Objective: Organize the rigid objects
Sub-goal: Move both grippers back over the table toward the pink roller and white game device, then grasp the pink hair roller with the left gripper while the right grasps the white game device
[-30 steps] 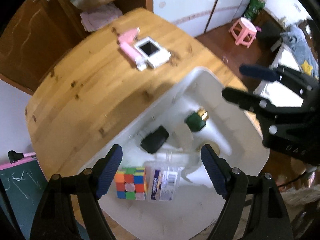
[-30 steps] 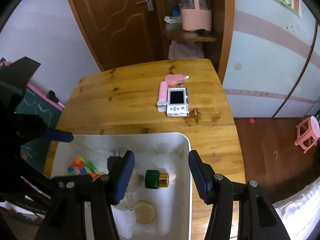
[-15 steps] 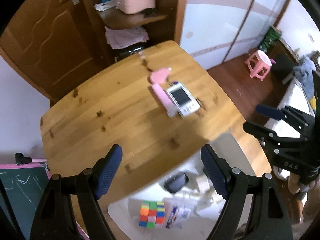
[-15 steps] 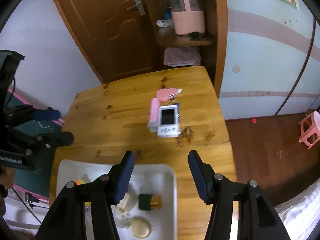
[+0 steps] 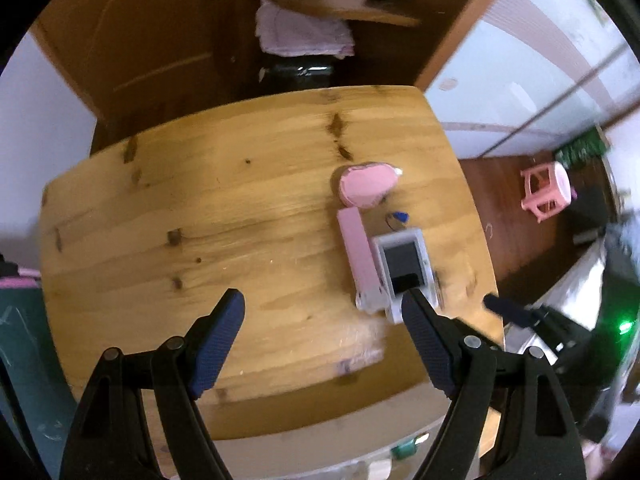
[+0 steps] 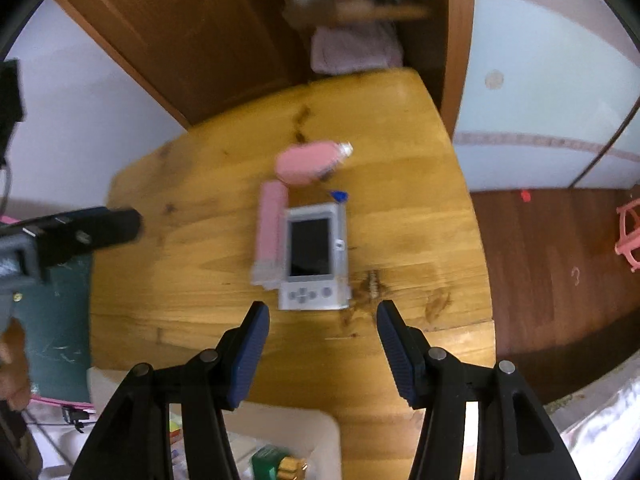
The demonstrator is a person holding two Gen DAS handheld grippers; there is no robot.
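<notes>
Both tools (image 5: 322, 312) (image 6: 322, 322) open, empty, above table (image 5: 200, 208) w/ handheld console (image 6: 314, 258).

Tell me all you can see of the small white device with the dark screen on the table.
The white device is a flat rectangular gadget, plastic by its look. It has a dark, unlit screen and, below it, a cross-shaped pad and round buttons. It lies face up on the wooden table, its long side against a pink bar. A small blue bit lies by its far corner. No gripper touches it.
</notes>
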